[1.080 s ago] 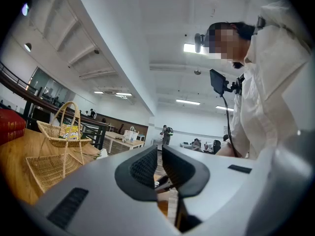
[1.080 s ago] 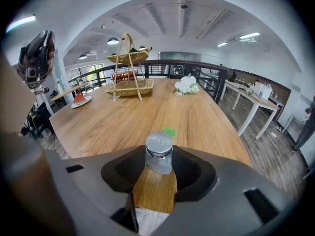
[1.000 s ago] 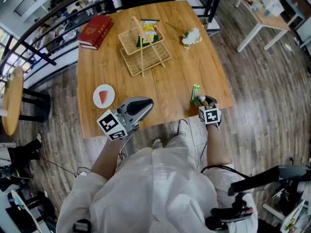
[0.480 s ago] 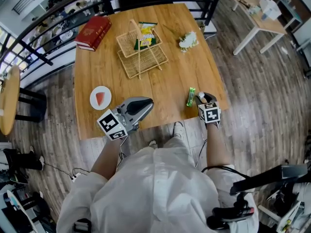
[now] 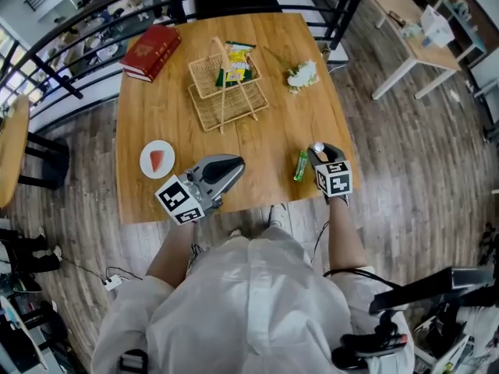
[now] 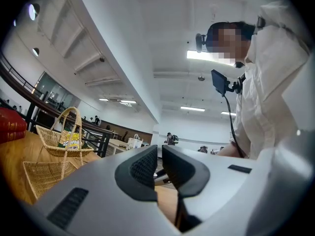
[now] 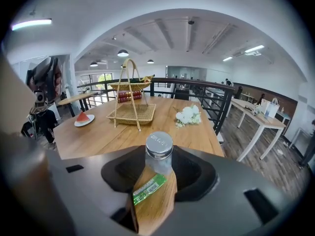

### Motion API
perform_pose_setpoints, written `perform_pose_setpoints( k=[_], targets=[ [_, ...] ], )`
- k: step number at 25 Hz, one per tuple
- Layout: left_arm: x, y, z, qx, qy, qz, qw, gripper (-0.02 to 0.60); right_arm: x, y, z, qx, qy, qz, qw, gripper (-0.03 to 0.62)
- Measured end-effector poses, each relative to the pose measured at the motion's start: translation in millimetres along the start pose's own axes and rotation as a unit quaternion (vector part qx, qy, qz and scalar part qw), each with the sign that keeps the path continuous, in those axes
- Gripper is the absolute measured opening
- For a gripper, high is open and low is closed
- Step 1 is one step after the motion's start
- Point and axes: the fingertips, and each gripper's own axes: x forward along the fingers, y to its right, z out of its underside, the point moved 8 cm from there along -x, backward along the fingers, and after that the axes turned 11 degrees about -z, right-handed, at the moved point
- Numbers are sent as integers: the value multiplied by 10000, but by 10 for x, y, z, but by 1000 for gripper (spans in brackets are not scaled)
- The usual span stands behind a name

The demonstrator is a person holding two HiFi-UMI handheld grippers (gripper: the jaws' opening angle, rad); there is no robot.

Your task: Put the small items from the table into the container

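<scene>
So since a second ago the right gripper (image 5: 317, 153) has slid forward over the table (image 5: 265, 131), and the small jar (image 5: 317, 147) went with it. The green packet (image 5: 300, 164) used to lie ahead of the jaws and now sits just beside them on the left. Meanwhile the left gripper (image 5: 236, 164) hasn't really budged.

Head view: the left gripper hangs over the near edge of the table, near a plate (image 5: 146, 166) with a watermelon slice (image 5: 158, 159) on it. Well apart, toward the far side, stands the two-tier wicker basket (image 5: 234, 104) with a snack bag (image 5: 235, 63) in its upper tier. There's a red book (image 5: 152, 50) to its left and white flowers (image 5: 302, 75) to its right.

Left gripper view: the fingers are pressed nearly together, just a thin slit with nothing in it. It's tilted up, so you mostly get ceiling and the person in a white top, with the basket and book off at the left.

Right gripper view: the fingers pinch the small jar, which is clear with a silver screw lid and upright, one pad on each side. The green packet lies flat on the wood right below it. Can't tell if the jar's bottom touches the table. Basket, plate and flowers are all further up the table, so neither jar nor packet is in the basket yet.
</scene>
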Motion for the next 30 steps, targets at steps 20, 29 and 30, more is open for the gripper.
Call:
perform_pose_setpoints(
  k=[20,29,30],
  targets=[
    [261,-221,-105,97,320,-761,9965,15,281,148,-1311,-954,882,-886,9876,172],
    [237,-215,-134,182,415,-1229,9914,15,463,111,-1818,-1236,1257,-1419,9741,172],
    [225,-217,-137,187,420,-1289,9906,15,488,100,-1872,-1275,1289,-1479,9723,172]
  ],
)
